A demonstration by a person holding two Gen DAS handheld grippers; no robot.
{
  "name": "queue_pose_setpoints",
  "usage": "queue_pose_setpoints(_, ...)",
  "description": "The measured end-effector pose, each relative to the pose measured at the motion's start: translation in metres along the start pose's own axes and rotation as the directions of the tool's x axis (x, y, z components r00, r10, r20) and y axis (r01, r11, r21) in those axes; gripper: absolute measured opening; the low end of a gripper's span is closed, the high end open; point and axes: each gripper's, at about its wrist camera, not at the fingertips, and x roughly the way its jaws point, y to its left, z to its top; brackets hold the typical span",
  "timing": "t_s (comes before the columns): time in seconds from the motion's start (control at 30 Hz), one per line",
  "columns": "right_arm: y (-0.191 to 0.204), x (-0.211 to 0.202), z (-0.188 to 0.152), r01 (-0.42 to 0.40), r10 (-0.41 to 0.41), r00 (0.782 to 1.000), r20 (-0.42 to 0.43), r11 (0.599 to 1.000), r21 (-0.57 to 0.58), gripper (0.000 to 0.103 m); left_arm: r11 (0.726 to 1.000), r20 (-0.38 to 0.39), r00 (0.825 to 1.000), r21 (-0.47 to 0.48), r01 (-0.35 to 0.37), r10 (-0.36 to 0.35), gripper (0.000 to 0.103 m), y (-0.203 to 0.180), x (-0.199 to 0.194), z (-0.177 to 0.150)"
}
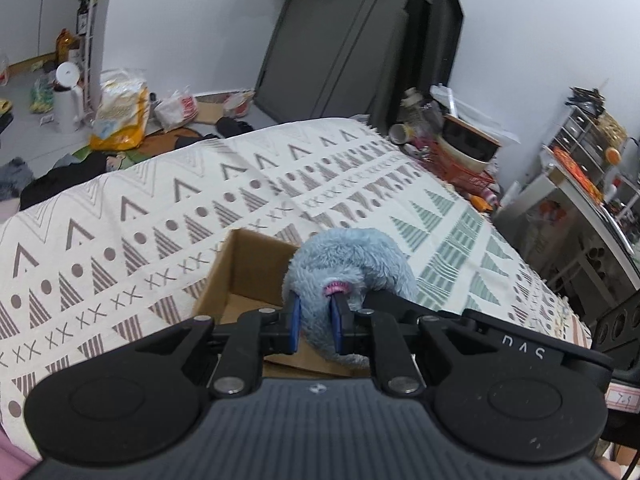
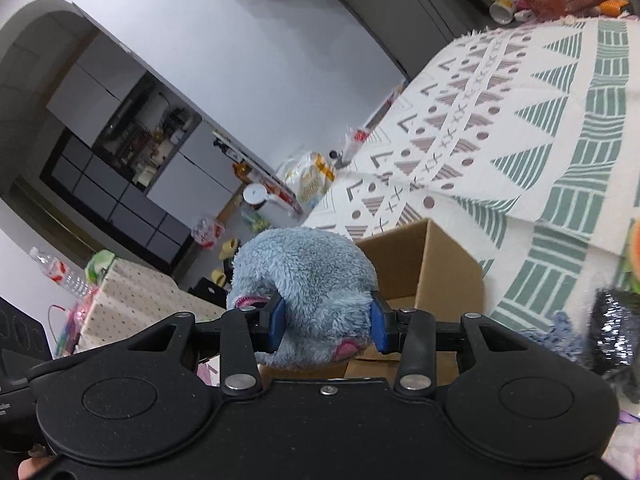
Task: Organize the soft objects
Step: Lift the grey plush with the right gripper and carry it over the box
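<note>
The left gripper (image 1: 316, 322) had its blue pads (image 1: 295, 322) pinching a fold of the blue plush toy (image 1: 344, 264), near a pink stitched patch. The right gripper (image 2: 330, 326) gripped the same blue plush toy (image 2: 304, 276) across a wider part of its body, pads (image 2: 278, 326) pressed into the fur on either side. The toy was held between both grippers directly above the open cardboard box (image 1: 248, 268), which sat on the patterned bedspread (image 1: 140, 208). In the right wrist view the cardboard box (image 2: 432, 264) lay at two o'clock from the toy. A dark glittery object (image 2: 614, 332) lay at three o'clock, its nature indeterminate.
</note>
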Motion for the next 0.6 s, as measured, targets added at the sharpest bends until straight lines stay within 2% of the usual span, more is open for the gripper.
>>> queue_pose_setpoints(0.2, 0.001, 0.019, -0.001, 0.048, -0.049, 0.998, -0.032, 0.999, -0.020, 0.041, 0.999, -0.016, 1.000, -0.050, 0.006, -0.007, 0.015, 0.021, 0.022, -0.003)
queue_pose_setpoints(0.5, 0.012, 0.035, -0.002, 0.079, -0.082, 0.996, -0.045, 0.995, -0.059, 0.046, 0.999, 0.011, 1.000, -0.041, -0.004, 0.005, 0.015, 0.036, 0.040, -0.005)
queue_pose_setpoints(0.6, 0.015, 0.037, -0.001, 0.087, -0.091, 0.995, -0.048, 0.993, -0.080, 0.052, 0.998, 0.013, 1.000, -0.053, -0.013, 0.014, 0.015, 0.042, 0.042, -0.006)
